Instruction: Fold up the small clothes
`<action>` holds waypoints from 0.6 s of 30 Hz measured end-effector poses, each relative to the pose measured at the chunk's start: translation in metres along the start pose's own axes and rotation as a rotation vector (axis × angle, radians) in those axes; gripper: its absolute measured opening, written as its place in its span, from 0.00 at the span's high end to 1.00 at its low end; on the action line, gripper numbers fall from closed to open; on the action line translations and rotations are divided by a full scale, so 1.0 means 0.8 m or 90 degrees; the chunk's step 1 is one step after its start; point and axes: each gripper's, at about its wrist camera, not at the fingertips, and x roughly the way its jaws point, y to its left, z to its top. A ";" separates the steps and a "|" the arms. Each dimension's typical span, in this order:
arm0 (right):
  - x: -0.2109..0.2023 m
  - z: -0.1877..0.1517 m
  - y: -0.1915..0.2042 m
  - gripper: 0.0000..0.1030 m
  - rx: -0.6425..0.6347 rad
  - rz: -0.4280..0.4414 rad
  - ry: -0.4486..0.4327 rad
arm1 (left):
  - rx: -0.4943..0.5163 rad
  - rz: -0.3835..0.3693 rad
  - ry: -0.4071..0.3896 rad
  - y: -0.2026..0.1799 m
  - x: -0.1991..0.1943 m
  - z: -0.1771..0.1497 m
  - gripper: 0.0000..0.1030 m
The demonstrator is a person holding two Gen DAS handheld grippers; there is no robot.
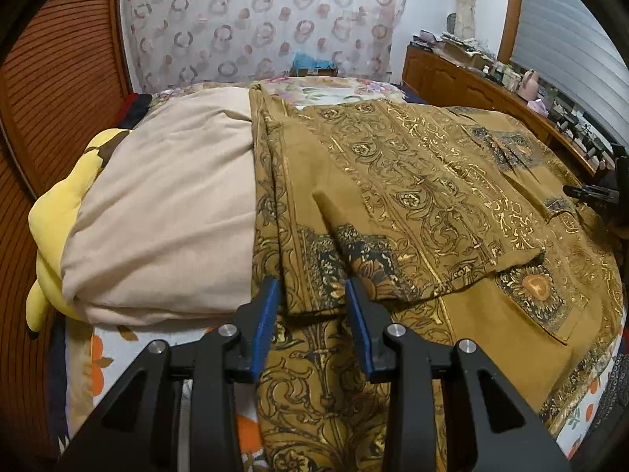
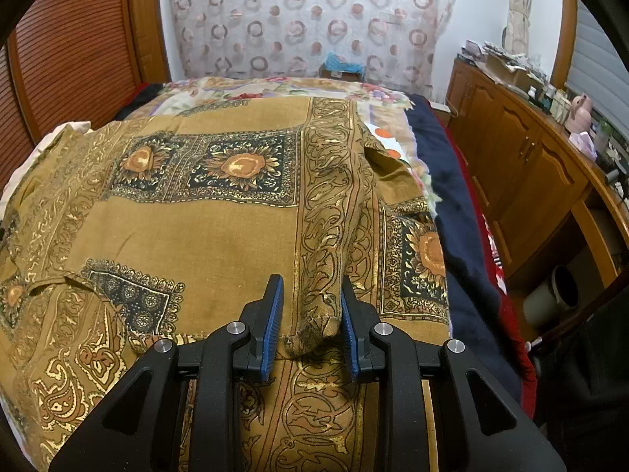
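Behind the bed [image 2: 452,204] hangs a white curtain [image 1: 255,19] printed with pink rings, and across the bed we see an ochre garment [image 1: 432,196] patterned with gold scrollwork and dark sunflower panels, spread out with one part already folded over itself. In the left wrist view, our left gripper [image 1: 312,306] stands with its blue-padded jaws apart, and the hem corner of the folded garment lies between them; we cannot tell whether the pads touch the cloth. In the right wrist view, our right gripper [image 2: 310,310] has its jaws apart as well, with a raised, bunched ridge of the same garment [image 2: 196,216] running up between them, the fabric lying against the right-hand pad and clear of the left one. To the left of the garment in the left wrist view sits a beige pillow [image 1: 165,204], touching the cloth's edge, with a yellow plush toy [image 1: 55,228] tucked under its far side. A floral sheet [image 1: 322,88] shows beyond the garment, near the curtain, and a dark blue blanket [image 2: 444,165] lies along the bed's right edge. Slatted wooden doors [image 2: 78,39] close the left side of the room, and a wooden cabinet [image 2: 523,165] crowded with small items runs along the right wall.
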 end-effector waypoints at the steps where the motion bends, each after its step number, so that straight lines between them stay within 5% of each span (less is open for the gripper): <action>1: 0.000 0.000 -0.001 0.75 0.000 0.000 0.000 | 0.003 -0.006 0.000 -0.001 0.001 0.002 0.66; 4: 0.000 0.000 -0.001 0.75 0.001 0.001 0.000 | -0.010 -0.032 0.004 0.001 0.006 0.011 0.95; 6: 0.000 0.000 0.001 0.76 -0.004 -0.006 -0.001 | -0.007 -0.038 -0.009 -0.003 0.001 0.017 0.98; 12: -0.007 0.003 0.015 0.98 -0.034 -0.038 -0.018 | 0.022 -0.042 -0.045 -0.022 -0.021 0.031 1.00; 18: -0.051 0.014 0.010 0.99 0.012 0.012 -0.079 | 0.000 -0.087 -0.113 -0.020 -0.072 0.039 1.00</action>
